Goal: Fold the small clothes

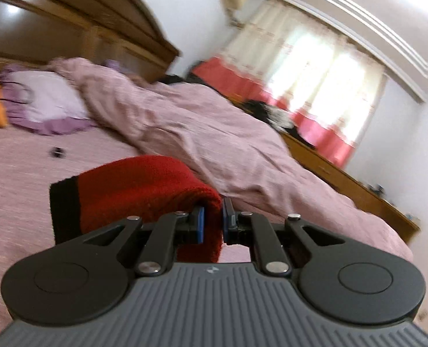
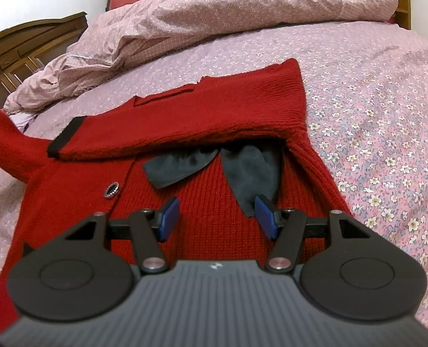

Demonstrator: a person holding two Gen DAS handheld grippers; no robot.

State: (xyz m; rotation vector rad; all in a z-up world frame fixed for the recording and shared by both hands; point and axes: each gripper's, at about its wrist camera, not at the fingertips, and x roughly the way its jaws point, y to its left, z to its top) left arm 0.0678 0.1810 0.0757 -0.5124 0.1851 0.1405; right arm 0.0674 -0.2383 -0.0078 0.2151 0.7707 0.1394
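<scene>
Gripping: left gripper (image 1: 213, 222), blue pads clamped together on a fold of the red knitted cardigan with black cuff trim (image 2: 208, 115), fabric pinched tight between them.
Left sleeve: raised off the pink floral bedsheet (image 2: 387, 92), arching up and leftward from the pads in the left wrist view, black cuff band (image 1: 64, 202) at its far left end; seen in the right wrist view as a red length slanting up toward the left edge.
Cardigan place: spread flat on the bedsheet, directly under and ahead of the right gripper (image 2: 217, 217).
Long axis: body running from near the camera away toward the crumpled pink floral duvet (image 2: 214, 8); front placket running the same way, left of centre.
Buttons: one round dark button with sparkling rim (image 2: 111, 190) on the placket.
Right sleeve: folded across the chest, lying left to right, black cuff (image 2: 65, 137) pointing left, shoulder bend at the right.
Bow: dark grey fabric bow (image 2: 214, 167) below the folded sleeve, one tail reaching down beside the right pad.
Right gripper state: blue pads spread wide apart, holding nothing, poised just over the knit.
Writing: small pale emblem on each gripper body, not readable; no labels legible on the cardigan.
</scene>
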